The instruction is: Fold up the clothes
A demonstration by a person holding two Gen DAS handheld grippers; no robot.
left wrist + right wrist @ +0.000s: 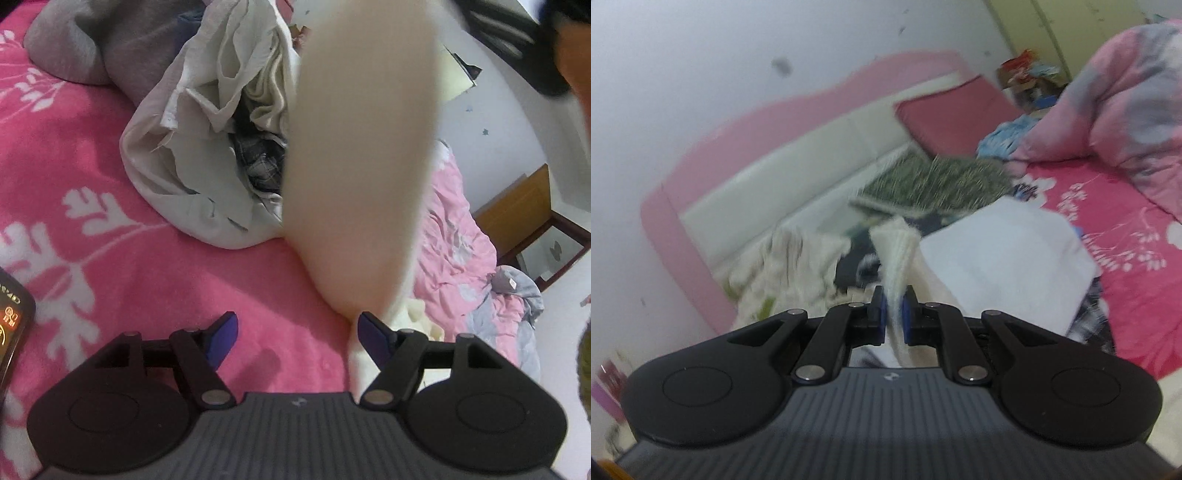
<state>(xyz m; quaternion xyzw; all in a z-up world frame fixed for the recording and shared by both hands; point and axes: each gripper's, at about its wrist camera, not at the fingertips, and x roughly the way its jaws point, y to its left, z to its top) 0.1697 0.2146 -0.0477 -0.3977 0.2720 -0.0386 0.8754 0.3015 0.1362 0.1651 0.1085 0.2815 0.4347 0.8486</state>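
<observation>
My right gripper (pixel 893 314) pinches a cream knit garment (pixel 899 251), lifted above the bed. My left gripper (pixel 297 338), jaws wide and empty, hovers low over the pink blanket (pixel 110 258), with bare blanket ahead before the clothes pile (pixel 207 147); the garment hangs blurred just right.

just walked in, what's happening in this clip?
A person with two handheld grippers is folding laundry on a bed with a pink floral blanket. The right gripper is shut on a cream knitted garment and holds it up. The left gripper is open above the blanket, holding nothing. A pile of unfolded white and grey clothes waits behind.
</observation>
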